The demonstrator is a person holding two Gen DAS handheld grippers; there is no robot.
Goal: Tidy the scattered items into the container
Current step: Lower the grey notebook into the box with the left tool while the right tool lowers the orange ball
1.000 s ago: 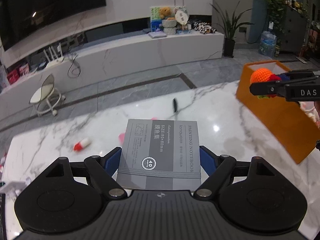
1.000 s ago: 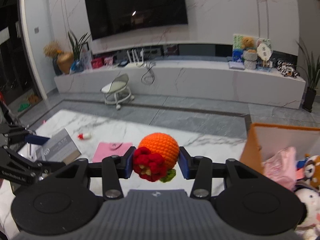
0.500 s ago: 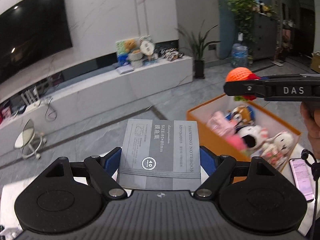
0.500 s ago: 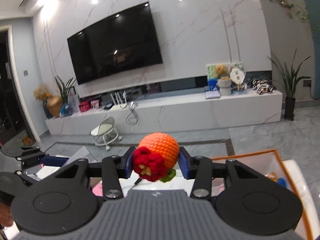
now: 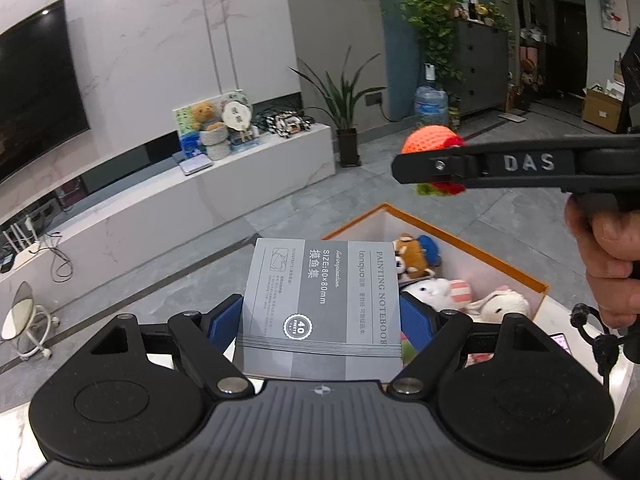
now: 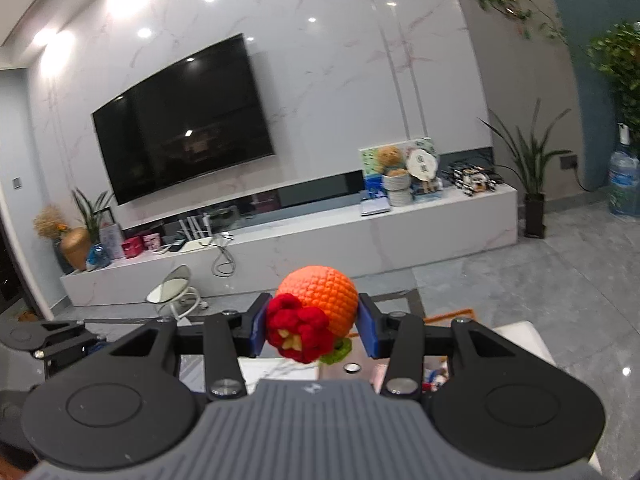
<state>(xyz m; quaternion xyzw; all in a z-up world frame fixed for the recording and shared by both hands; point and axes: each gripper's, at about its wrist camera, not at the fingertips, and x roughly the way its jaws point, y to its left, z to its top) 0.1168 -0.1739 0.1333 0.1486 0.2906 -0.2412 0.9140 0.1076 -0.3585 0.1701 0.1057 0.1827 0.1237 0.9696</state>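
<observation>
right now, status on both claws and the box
Left claw shut on grey notebook. Right claw shut on orange crochet ball. Both above the orange box, plush toys already inside. Nothing in the way.

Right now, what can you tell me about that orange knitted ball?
The orange knitted ball looks like crocheted yarn, round and bumpy, with a red yarn flower and a bit of green leaf attached at its front. It is clamped between the blue pads of the right tool and carried in the air. The left view shows it above the far side of the orange box of plush toys.
</observation>
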